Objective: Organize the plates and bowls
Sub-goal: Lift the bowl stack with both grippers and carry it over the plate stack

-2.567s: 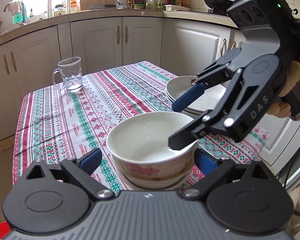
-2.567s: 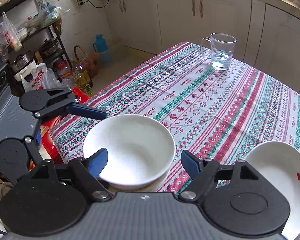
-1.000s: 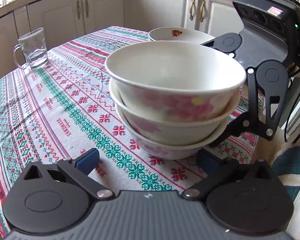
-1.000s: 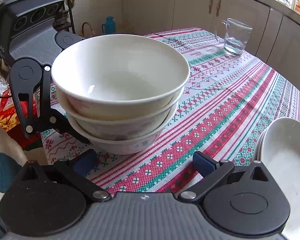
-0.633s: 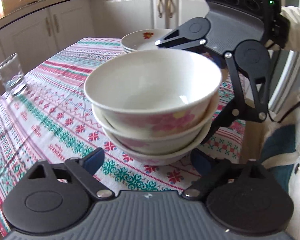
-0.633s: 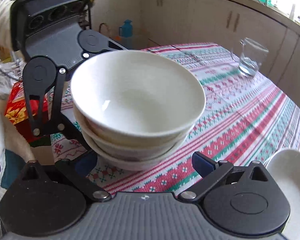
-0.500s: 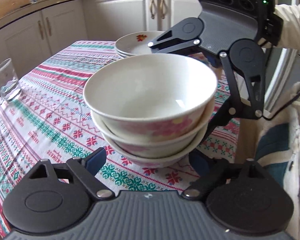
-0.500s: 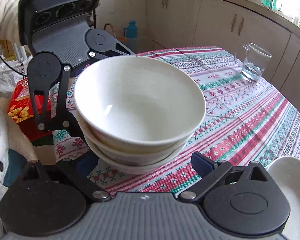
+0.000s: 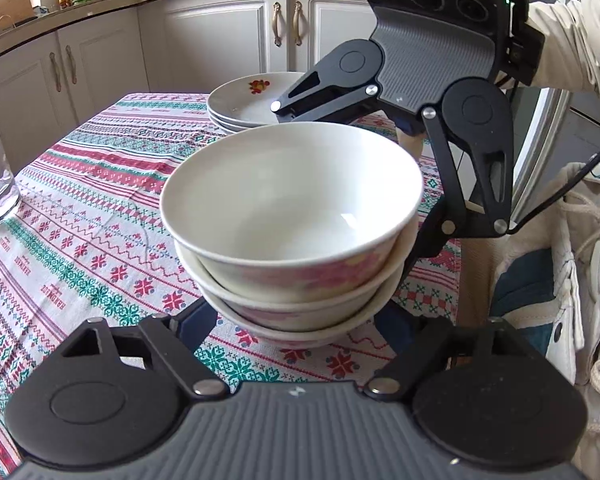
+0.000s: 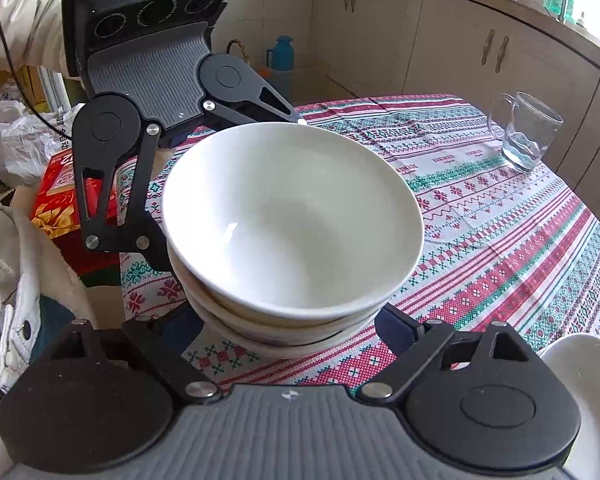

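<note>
A stack of three white bowls with pink flowers point(image 9: 296, 248) is held up between both grippers, above the patterned tablecloth point(image 9: 80, 240). My left gripper point(image 9: 296, 320) has its fingers spread wide under and around the lowest bowl from one side. My right gripper point(image 10: 288, 328) does the same from the opposite side; the stack point(image 10: 292, 232) fills its view. Each gripper shows across the stack in the other's view. A pile of white plates with a red flower point(image 9: 248, 104) sits at the far end of the table, and its rim shows at the lower right of the right wrist view point(image 10: 580, 408).
A glass mug with water point(image 10: 524, 136) stands near the table's far corner. White kitchen cabinets point(image 9: 220, 40) run behind the table. A red box point(image 10: 60, 200) and plastic bags lie on the floor beside the table edge. The person's pale jacket is close at the right point(image 9: 572, 280).
The bowl stack has come up off the cloth between the two grippers and the views have swung round. Both grippers have closed in around the lowest bowl.
</note>
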Tool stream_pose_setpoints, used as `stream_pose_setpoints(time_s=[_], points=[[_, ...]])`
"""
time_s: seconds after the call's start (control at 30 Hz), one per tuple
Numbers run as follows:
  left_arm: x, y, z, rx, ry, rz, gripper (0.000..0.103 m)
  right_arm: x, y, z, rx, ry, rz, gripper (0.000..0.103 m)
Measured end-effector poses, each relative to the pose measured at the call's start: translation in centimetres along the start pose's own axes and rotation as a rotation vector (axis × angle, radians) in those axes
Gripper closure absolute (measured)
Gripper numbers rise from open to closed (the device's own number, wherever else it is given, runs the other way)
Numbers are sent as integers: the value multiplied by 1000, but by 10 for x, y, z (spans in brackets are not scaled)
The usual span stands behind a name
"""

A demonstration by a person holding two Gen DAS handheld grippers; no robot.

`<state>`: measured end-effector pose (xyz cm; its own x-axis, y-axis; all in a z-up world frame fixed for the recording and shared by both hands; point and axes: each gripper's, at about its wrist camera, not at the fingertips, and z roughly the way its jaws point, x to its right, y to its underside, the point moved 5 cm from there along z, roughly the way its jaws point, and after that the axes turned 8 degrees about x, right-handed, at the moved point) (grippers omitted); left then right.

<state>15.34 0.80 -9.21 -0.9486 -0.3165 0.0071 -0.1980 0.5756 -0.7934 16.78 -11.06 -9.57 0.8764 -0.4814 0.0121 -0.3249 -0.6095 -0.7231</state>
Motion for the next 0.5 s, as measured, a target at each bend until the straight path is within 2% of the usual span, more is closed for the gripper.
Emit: stream_pose_setpoints(time_s=[0.07,0.5], points=[[0,0,0,-2,8,1,19,0,-1,1,-7,-9,-2,11],[-4,-2,0,-19,52,22,19,2,-3,1,-29,-29,-1,12]])
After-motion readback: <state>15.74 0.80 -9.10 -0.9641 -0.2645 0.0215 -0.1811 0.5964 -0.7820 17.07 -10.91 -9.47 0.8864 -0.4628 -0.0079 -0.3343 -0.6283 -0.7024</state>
